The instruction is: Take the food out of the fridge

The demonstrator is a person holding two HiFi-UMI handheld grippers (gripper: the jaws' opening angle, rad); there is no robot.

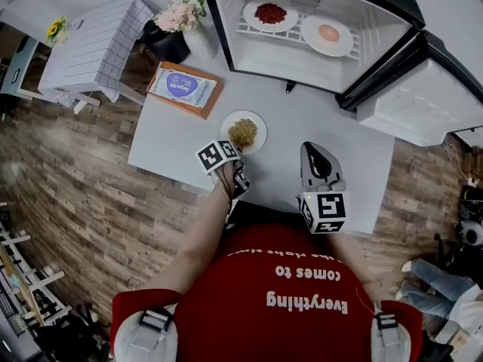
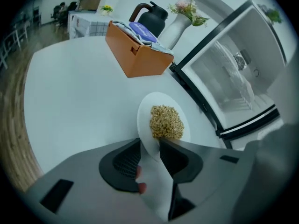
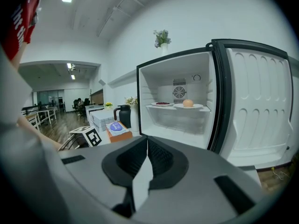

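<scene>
Grain plate [image 1: 243,132] out on table [image 1: 177,138], frame centre; left gripper [image 2: 150,149] released, jaws astride its rim; right gripper [image 3: 147,144] clenched, empty; red-food plate [image 1: 270,15] and orange-round plate [image 1: 327,35] left in fridge [image 1: 302,68], upper right.

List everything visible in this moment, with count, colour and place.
fridge: 1, white, door open, at the table's far side
red-food plate: 1, white, fridge shelf
orange-food plate: 1, white, same shelf
grain plate: 1, white, on the table
box: 1, orange, on the table
jug: 1, black, beside the vase
vase: 1, white, pink flowers
table: 1, white
left gripper: grey, open, grain plate's rim between its jaws
right gripper: grey, shut, empty
</scene>
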